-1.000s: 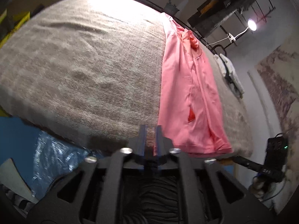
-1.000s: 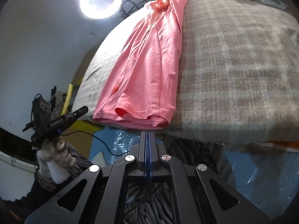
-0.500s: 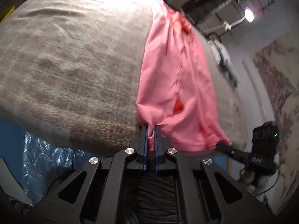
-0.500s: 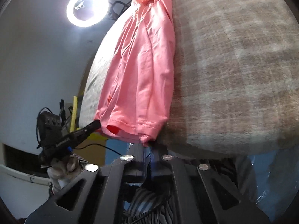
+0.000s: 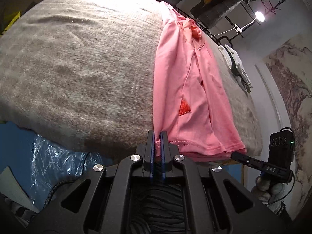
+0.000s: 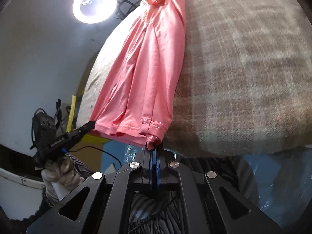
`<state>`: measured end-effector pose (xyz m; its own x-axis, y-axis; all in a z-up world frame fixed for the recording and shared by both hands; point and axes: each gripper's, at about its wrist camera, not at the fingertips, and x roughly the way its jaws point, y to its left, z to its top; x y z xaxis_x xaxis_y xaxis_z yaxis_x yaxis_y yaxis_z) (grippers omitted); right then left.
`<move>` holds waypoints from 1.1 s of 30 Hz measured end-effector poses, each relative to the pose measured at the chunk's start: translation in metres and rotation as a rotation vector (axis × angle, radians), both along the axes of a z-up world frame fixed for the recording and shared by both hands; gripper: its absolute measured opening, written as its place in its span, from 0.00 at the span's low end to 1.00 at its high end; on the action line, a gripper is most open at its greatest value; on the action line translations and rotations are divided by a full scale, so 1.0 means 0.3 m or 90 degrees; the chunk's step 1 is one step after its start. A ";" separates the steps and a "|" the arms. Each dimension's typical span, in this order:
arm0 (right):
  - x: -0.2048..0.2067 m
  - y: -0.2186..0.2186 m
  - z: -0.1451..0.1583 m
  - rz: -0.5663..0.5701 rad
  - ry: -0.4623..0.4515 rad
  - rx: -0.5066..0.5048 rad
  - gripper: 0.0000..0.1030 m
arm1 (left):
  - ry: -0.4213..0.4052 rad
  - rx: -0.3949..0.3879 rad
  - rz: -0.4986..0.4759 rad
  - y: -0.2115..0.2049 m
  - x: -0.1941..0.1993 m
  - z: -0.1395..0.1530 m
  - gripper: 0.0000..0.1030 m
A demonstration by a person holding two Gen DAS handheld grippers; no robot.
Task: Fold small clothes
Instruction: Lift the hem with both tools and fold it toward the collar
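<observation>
Right wrist view: right hand-held gripper [image 6: 154, 149] pinches the pink shirt [image 6: 148, 74] hem corner; left hand-held gripper [image 5: 157, 136] nips the other, both likely readying a lengthwise fold across the blanket-covered bed [image 5: 78, 68].

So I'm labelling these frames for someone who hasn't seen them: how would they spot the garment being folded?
Find the bed under the grey-brown blanket. The pink shirt lies lengthwise on it, hem at the near edge, with the left gripper and right gripper pinching its two hem corners. It is the only pink item; the whitish clothes lie farther off.
</observation>
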<state>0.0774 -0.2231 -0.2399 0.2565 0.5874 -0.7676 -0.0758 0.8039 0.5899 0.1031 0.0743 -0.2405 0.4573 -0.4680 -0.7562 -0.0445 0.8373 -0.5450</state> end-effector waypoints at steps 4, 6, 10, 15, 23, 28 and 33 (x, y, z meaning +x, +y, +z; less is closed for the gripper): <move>0.014 0.007 -0.007 0.004 0.011 -0.005 0.02 | -0.006 0.005 -0.020 -0.033 0.011 0.025 0.03; 0.030 -0.003 -0.001 -0.008 0.016 0.022 0.02 | -0.010 -0.002 -0.024 -0.040 0.025 0.045 0.03; 0.065 -0.044 0.046 -0.019 0.001 0.059 0.02 | -0.022 -0.011 -0.030 -0.043 0.087 0.098 0.03; 0.132 -0.086 0.106 -0.030 -0.022 0.075 0.02 | -0.038 -0.002 -0.036 -0.054 0.193 0.145 0.03; 0.295 -0.115 0.132 -0.046 -0.042 0.049 0.02 | -0.052 0.014 -0.032 -0.072 0.400 0.179 0.03; 0.394 -0.095 0.139 -0.053 -0.052 0.033 0.02 | -0.057 0.018 -0.019 -0.061 0.518 0.180 0.03; 0.482 -0.078 0.135 -0.054 -0.049 0.021 0.02 | -0.052 0.024 -0.015 -0.068 0.633 0.147 0.03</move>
<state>0.2218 -0.2464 -0.1994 0.3634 0.5851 -0.7249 -0.0539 0.7900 0.6107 0.2931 0.0538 -0.1963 0.5074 -0.4510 -0.7342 0.0192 0.8578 -0.5136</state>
